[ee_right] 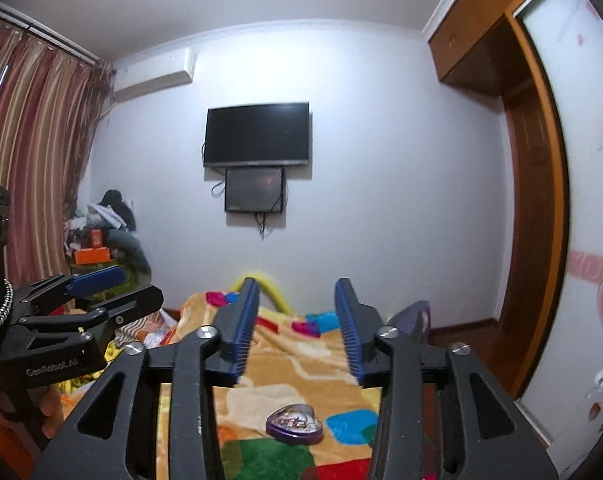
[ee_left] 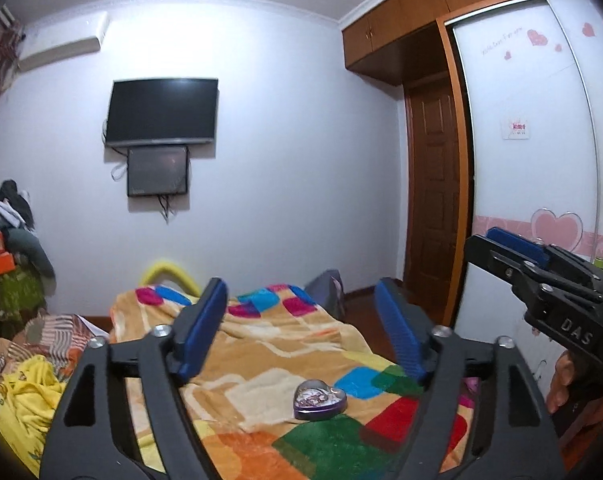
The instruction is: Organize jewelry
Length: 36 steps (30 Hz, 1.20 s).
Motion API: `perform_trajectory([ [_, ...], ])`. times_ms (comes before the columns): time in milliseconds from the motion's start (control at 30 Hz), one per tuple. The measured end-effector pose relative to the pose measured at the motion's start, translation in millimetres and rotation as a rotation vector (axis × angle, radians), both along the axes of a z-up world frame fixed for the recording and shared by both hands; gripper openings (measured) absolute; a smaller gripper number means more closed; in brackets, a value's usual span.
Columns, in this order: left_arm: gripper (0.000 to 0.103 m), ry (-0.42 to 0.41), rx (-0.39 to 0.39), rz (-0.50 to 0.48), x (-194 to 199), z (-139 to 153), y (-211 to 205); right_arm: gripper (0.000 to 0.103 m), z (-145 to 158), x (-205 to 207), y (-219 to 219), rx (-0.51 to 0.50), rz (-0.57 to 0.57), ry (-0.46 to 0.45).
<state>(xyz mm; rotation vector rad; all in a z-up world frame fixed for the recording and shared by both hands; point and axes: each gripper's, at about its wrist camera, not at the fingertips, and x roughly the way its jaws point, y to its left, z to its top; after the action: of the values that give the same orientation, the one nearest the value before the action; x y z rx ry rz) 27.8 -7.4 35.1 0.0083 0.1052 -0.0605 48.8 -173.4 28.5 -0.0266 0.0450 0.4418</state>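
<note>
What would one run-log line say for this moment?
left gripper: open, empty | right gripper: open, empty | heart-shaped box: lid on, on blanket

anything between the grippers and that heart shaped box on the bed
Nothing visible does. The heart-shaped jewelry box lies alone on the patchwork blanket, below the open, empty left gripper and right gripper, which point level over the bed.

A closed purple heart-shaped jewelry box (ee_left: 320,399) lies flat on the blanket (ee_left: 261,352).
</note>
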Motion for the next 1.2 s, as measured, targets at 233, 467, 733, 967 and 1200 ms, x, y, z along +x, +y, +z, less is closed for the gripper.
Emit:
perform_trajectory([
  [233,0.097,-0.014,-0.033,0.023,-17,0,-2,0.084,-2,-17,3,0.013,-0.078,-0.056],
  [467,0.099,-0.020,-0.049,0.043,-31,-3,-1,0.096,-1,-24,4,0.015,-0.097,-0.058],
  [733,0.099,-0.019,-0.047,0.050,-32,-4,-1,0.096,-9,-28,-6,0.012,-0.091,-0.028],
  [967,0.100,-0.015,-0.048,0.053,-30,-6,-2,0.096,-12,-27,-11,0.014,-0.090,-0.006],
  [1200,0.101,-0.005,-0.049,0.052,-26,-7,-2,0.096,-12,-28,-13,0.016,-0.090,0.007],
])
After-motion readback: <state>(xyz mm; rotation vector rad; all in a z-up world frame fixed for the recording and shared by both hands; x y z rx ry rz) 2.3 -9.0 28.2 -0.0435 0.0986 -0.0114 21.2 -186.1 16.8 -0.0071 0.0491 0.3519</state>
